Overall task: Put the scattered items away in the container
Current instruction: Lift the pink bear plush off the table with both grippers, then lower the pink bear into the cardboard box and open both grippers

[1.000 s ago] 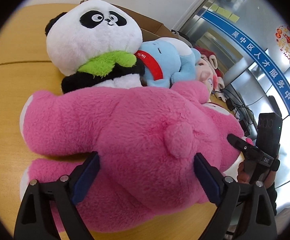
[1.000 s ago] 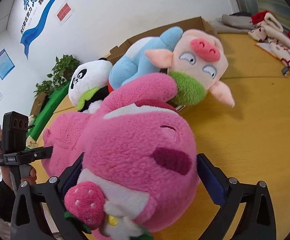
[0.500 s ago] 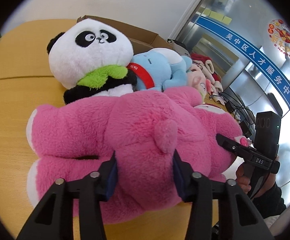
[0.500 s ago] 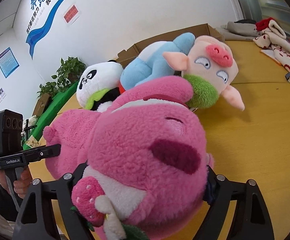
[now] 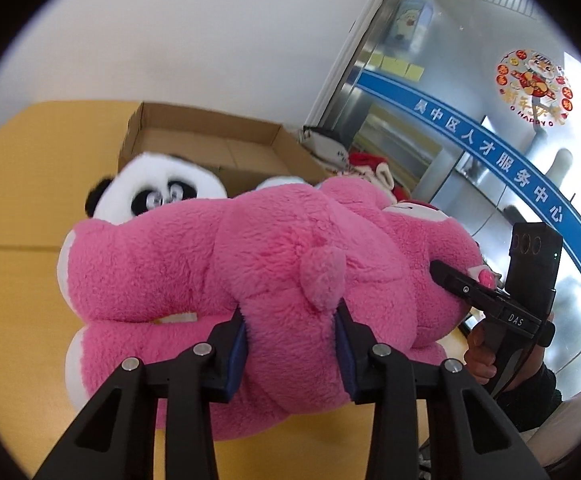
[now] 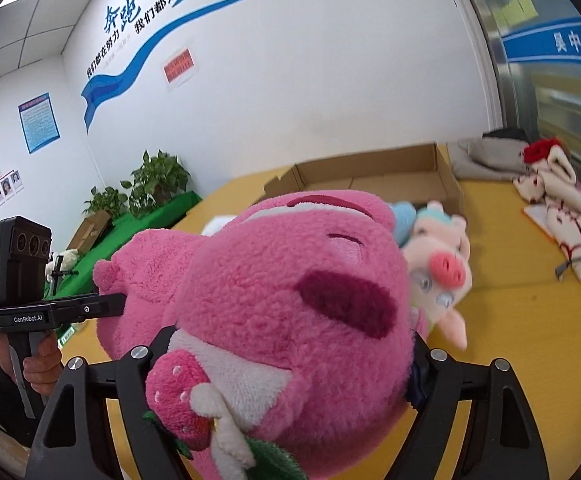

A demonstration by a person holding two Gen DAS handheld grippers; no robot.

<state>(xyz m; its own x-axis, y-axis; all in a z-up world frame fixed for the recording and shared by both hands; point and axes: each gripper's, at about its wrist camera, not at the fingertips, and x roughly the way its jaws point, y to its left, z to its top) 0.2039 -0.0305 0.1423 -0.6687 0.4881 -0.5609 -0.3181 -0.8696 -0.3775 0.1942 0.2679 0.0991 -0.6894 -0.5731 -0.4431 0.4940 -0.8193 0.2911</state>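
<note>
Pink plush bear (image 5: 274,280) clamped at both ends: left gripper (image 5: 290,344) pinching the rump just under the small tail, right gripper (image 6: 290,384) squeezing the head behind the strawberry (image 6: 178,400). Held lengthwise between the two, seemingly raised off the yellow table (image 5: 18,184), though contact underneath is hidden. Just beyond, panda (image 5: 158,192) partly behind the bear's back; on the other side, pig toy (image 6: 442,272) and a bit of blue plush (image 6: 402,216) beside the bear's head, both on the table. Further back, cardboard box (image 5: 206,148) open, inside looking bare as far as visible. Folded cloths (image 6: 562,208) well off to the side. Judged early in the task: nothing yet boxed, bear in transit, panda, pig and blue toy left to do.
</note>
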